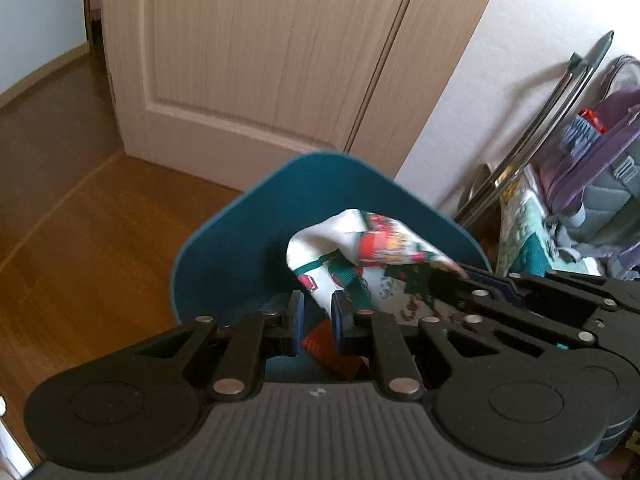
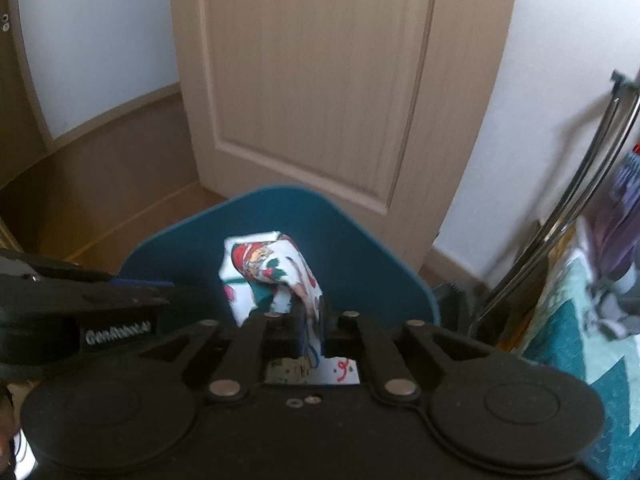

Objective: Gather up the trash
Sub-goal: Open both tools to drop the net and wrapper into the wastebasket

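Note:
A teal waste bin (image 1: pixel 240 248) stands on the floor in front of a door, also seen in the right wrist view (image 2: pixel 360 248). A crumpled white napkin with red and green print (image 1: pixel 360 248) hangs over the bin's opening. My right gripper (image 2: pixel 313 320) is shut on the napkin's (image 2: pixel 272 264) lower edge, and it reaches in from the right in the left wrist view (image 1: pixel 456 274). My left gripper (image 1: pixel 318 320) hovers over the bin's near side. Its blue pads are close together with an orange-red textured piece (image 1: pixel 324 344) between them. That gripper shows at the left edge of the right wrist view (image 2: pixel 160 284).
A pale wooden door (image 1: pixel 260 60) and a white wall (image 1: pixel 500 60) rise just behind the bin. Wooden floor (image 1: pixel 92 240) spreads to the left. On the right are leaning metal tubes (image 1: pixel 540 128), a purple backpack (image 1: pixel 600 152) and a teal patterned quilt (image 2: pixel 580 320).

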Motion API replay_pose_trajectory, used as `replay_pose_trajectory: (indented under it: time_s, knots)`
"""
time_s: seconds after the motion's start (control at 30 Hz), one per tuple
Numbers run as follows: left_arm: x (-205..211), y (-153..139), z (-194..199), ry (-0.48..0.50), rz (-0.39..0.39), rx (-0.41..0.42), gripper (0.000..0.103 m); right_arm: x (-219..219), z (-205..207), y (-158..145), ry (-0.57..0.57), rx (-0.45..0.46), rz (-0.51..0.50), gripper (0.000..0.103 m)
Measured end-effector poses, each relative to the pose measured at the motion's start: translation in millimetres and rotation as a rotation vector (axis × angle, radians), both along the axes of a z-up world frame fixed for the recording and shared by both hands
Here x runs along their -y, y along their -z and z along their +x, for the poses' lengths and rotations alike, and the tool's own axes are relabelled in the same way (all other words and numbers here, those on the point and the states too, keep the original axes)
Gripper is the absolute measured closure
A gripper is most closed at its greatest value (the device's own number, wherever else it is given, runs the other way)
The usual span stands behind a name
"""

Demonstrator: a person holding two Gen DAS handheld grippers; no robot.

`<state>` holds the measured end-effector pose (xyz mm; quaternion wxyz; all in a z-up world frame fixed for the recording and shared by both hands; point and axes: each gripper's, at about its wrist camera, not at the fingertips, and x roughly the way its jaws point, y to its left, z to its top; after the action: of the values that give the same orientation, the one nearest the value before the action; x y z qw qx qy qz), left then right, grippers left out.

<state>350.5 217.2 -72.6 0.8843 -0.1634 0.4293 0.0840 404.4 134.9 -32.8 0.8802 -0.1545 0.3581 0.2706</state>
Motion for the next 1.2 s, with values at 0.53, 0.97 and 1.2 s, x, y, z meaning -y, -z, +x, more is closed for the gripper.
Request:
replay_pose_trajectory:
  time_s: [0.53, 0.97, 1.2]
  knots:
    - [13.9, -10.6, -29.6, 0.016, 0.001, 0.004, 0.088, 22.5, -28.6, -25.5, -0.002, -0.003, 0.011, 0.071]
    - [55.7, -58.8, -82.6, 0.090, 0.034, 0.054, 0.088, 86.0, -94.9, -67.2, -0.004, 0.026, 0.078, 0.068]
    - [79.3, -79.1, -117.6, 0.133, 0.053, 0.076, 0.088, 118.3, -133.4, -81.4, -0.014, 0.039, 0.113, 0.067]
